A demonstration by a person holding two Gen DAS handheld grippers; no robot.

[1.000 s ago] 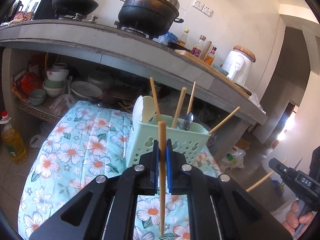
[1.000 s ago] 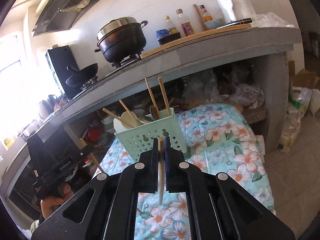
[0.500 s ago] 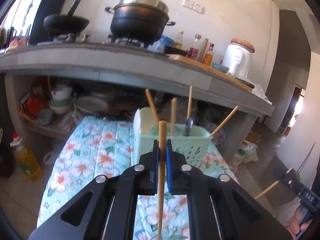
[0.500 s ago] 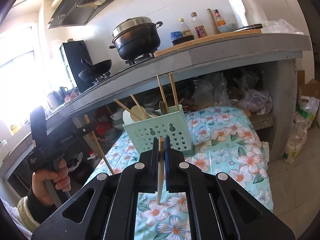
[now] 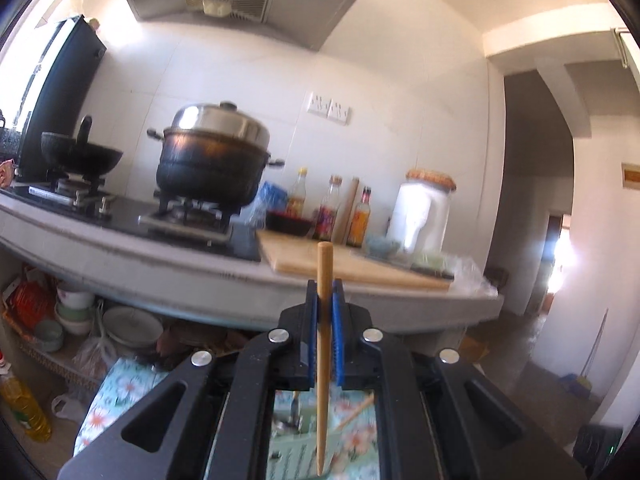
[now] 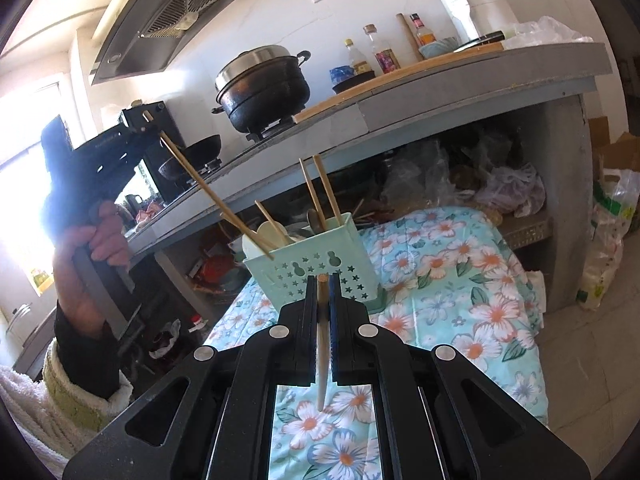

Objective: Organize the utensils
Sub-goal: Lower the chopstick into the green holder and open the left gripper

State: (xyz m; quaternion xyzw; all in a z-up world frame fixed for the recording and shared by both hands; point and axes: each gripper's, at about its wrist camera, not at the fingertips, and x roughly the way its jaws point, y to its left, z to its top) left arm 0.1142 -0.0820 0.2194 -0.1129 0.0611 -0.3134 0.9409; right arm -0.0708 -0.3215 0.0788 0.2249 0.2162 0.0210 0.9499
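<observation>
A: Where are the chopsticks now?

B: Two are still in hand. The left gripper (image 5: 325, 312) has its fingers clamped narrow on one chopstick (image 5: 323, 360), which stands upright at the centre of the left wrist view. The right gripper (image 6: 323, 300) pinches the other chopstick (image 6: 322, 344) the same way, bottom centre of the right wrist view.

A: What has changed in the last second?

B: The left one has gone up. A second ago the green basket (image 6: 312, 264) filled the middle of the left view; now only a sliver of it shows at the very bottom, between the fingers, and the stove counter (image 5: 120, 256) with its big pot (image 5: 212, 168) fills the middle instead. In the right view, the left gripper's chopstick slants from the upper left down toward the basket's rim. The right gripper has barely shifted.

A: So what does that mean for the job?

B: I'd judge the left chopstick is being lifted to clear the rim and drop in from above. The right one waits its turn.

A: Anything in the way?

B: The basket already holds several chopsticks (image 6: 320, 192) leaning at different angles and a pale spoon (image 6: 272, 232), so the opening is crowded. It stands on a flowered cloth (image 6: 440, 280), under the counter's overhang. Bowls and bags on the shelf behind stay well apart.
</observation>
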